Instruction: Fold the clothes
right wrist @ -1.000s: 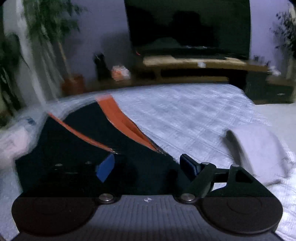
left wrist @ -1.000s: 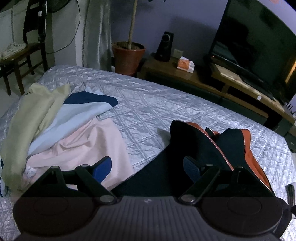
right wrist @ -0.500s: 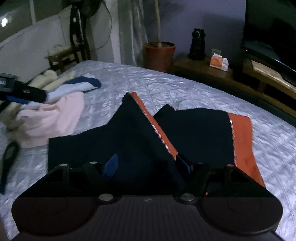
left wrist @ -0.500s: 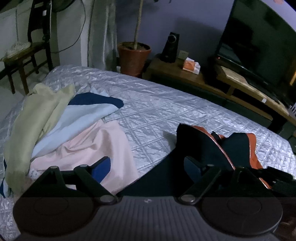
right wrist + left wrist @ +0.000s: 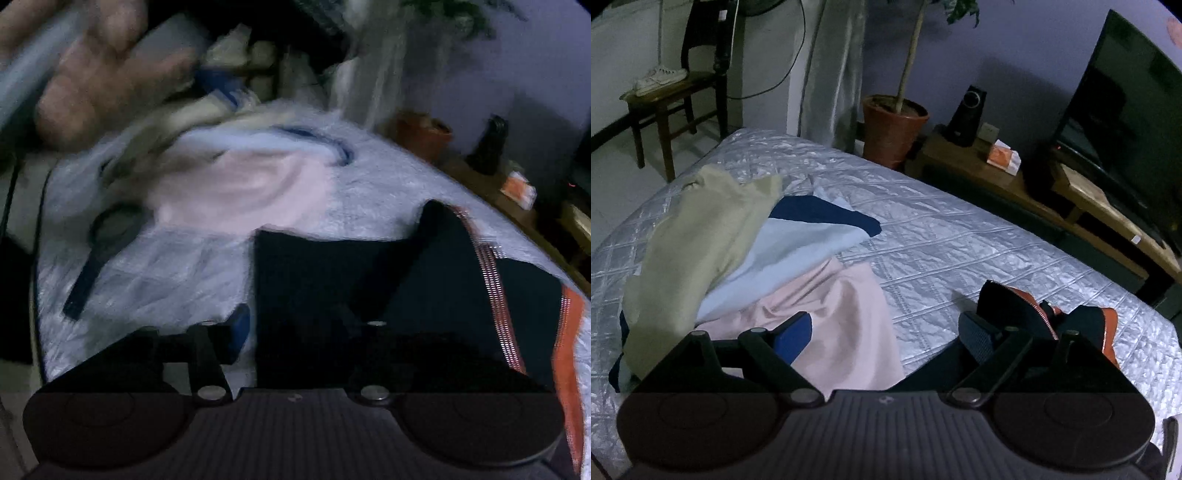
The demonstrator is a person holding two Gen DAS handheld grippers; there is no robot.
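The left gripper [image 5: 886,328] is spread, empty, above the bed [image 5: 960,236]. The dark jacket [image 5: 1008,306] lies at lower right of the frame, a pile of clothes [image 5: 768,251] at left. The right gripper [image 5: 295,325] is spread over the jacket's edge, blurred.

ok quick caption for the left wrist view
Open left gripper over a quilted bed, pastel clothes pile to its left, dark orange-trimmed jacket to its right.

Black hand-held gripper [image 5: 884,332], blue finger pads [image 5: 796,330].
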